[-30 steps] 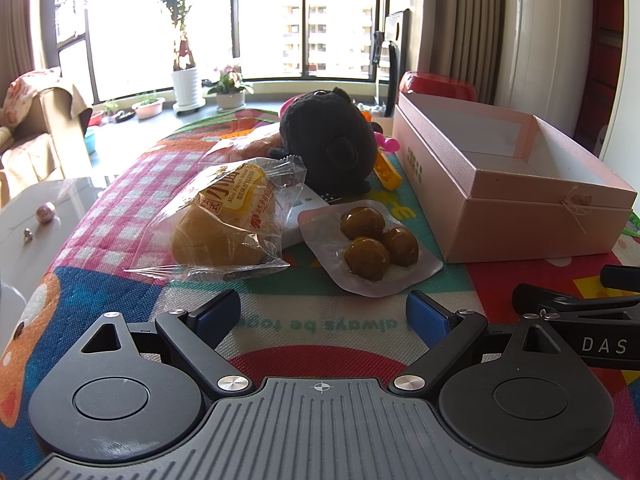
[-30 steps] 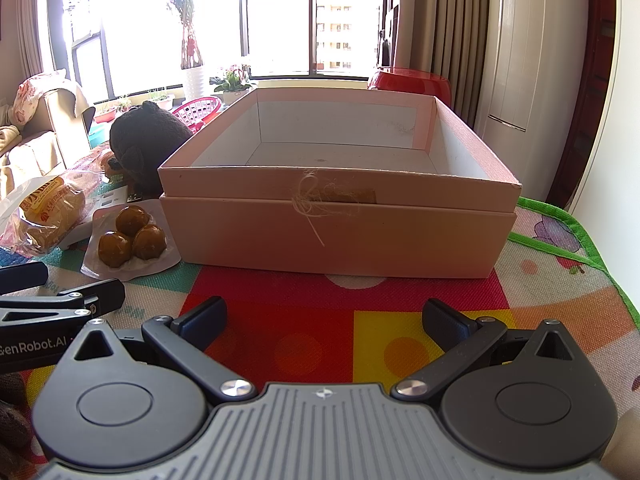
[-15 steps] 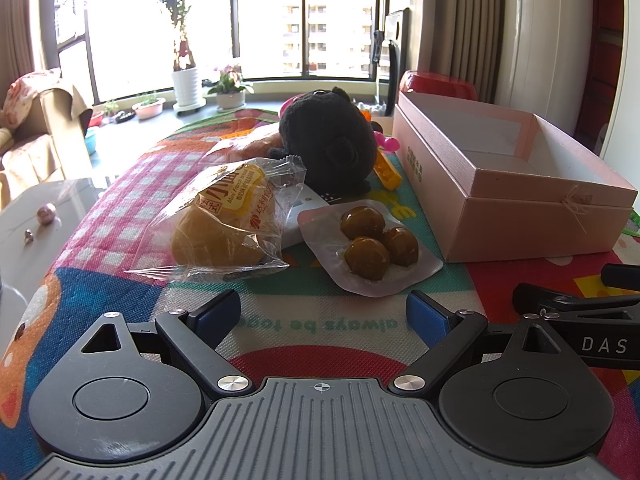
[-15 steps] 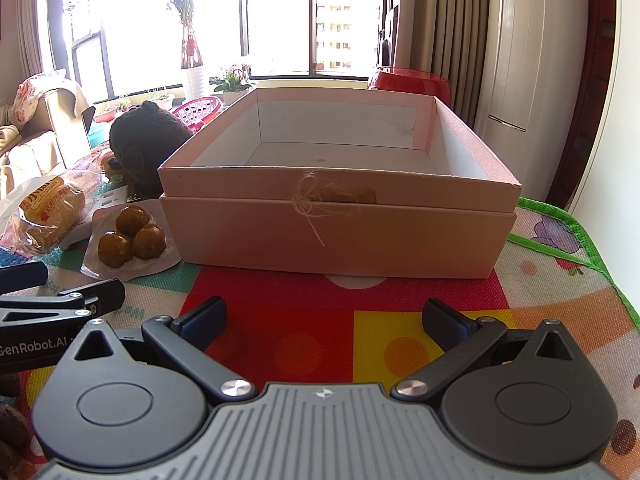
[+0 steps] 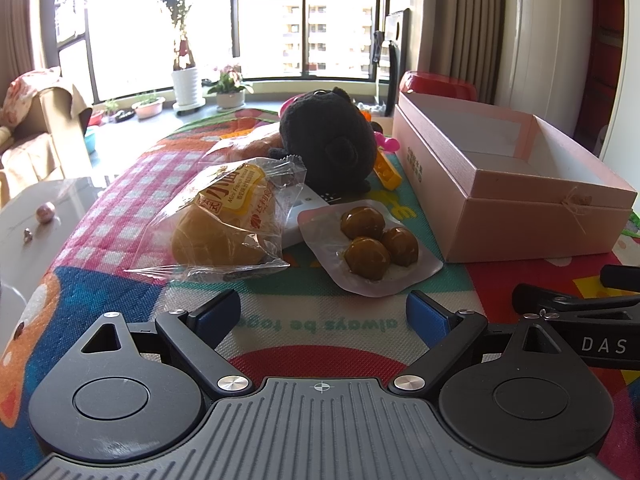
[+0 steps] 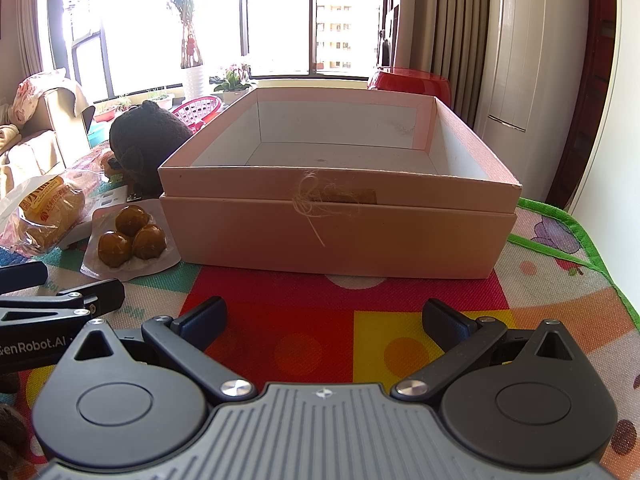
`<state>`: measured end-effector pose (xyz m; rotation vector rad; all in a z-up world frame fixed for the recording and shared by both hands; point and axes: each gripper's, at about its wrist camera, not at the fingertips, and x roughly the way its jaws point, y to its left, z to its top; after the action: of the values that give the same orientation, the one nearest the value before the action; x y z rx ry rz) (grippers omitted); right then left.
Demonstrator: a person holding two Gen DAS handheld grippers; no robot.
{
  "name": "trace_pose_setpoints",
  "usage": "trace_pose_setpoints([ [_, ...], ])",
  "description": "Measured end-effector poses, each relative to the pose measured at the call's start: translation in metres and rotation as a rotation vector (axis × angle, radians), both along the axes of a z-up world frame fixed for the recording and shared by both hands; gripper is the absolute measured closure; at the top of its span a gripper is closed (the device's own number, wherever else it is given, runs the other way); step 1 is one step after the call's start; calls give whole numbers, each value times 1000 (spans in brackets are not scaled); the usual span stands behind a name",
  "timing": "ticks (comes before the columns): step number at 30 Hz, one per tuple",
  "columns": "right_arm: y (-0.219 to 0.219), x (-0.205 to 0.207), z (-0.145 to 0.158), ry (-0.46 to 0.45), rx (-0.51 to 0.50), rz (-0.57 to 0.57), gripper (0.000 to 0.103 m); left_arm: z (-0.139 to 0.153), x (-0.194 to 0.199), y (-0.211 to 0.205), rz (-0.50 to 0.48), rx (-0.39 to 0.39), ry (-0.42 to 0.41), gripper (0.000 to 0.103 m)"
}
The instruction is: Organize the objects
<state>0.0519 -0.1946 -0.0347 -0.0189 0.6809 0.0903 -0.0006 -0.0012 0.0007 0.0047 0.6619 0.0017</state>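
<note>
The pink box [image 6: 336, 232] stands open and empty on the colourful play mat [image 6: 360, 340] that covers the tabletop, straight ahead of the right tool [image 6: 324, 320], with a knot of twine [image 6: 306, 200] on its near wall. To the left of the box, touching or just beside its wall, lies a clear pack of three brown glazed balls [image 5: 376, 240]. Further left is a wrapped bun [image 5: 224, 220] in crinkled clear plastic with a yellow label, resting on the mat and partly over a white flat object [image 5: 304, 216] whose nature is hard to tell. Behind these sits a black plush toy [image 5: 328, 144], and a yellow block [image 5: 386, 172] lies between the toy and the box. The left tool [image 5: 322, 316] hovers low over the mat, its blue-padded fingers [image 5: 218, 314] spread wide and holding nothing, aimed between the bun and the pack. The right tool is likewise spread wide and holds nothing, its fingers [image 6: 200, 320] over the red and yellow squares of the mat, near the front of the box. Each tool shows at the edge of the other's view, side by side. Beyond the tabletop are bright windows and potted plants [image 5: 186, 80].
</note>
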Motion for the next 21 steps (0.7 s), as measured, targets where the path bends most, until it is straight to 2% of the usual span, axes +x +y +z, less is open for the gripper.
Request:
trace_pose_setpoints([
  [15, 1, 1, -3, 8, 1, 0, 0, 1, 0, -2, 2, 20, -3, 7],
  [21, 0, 10, 2, 72, 1, 22, 0, 1, -1, 1, -1, -7, -1, 9],
])
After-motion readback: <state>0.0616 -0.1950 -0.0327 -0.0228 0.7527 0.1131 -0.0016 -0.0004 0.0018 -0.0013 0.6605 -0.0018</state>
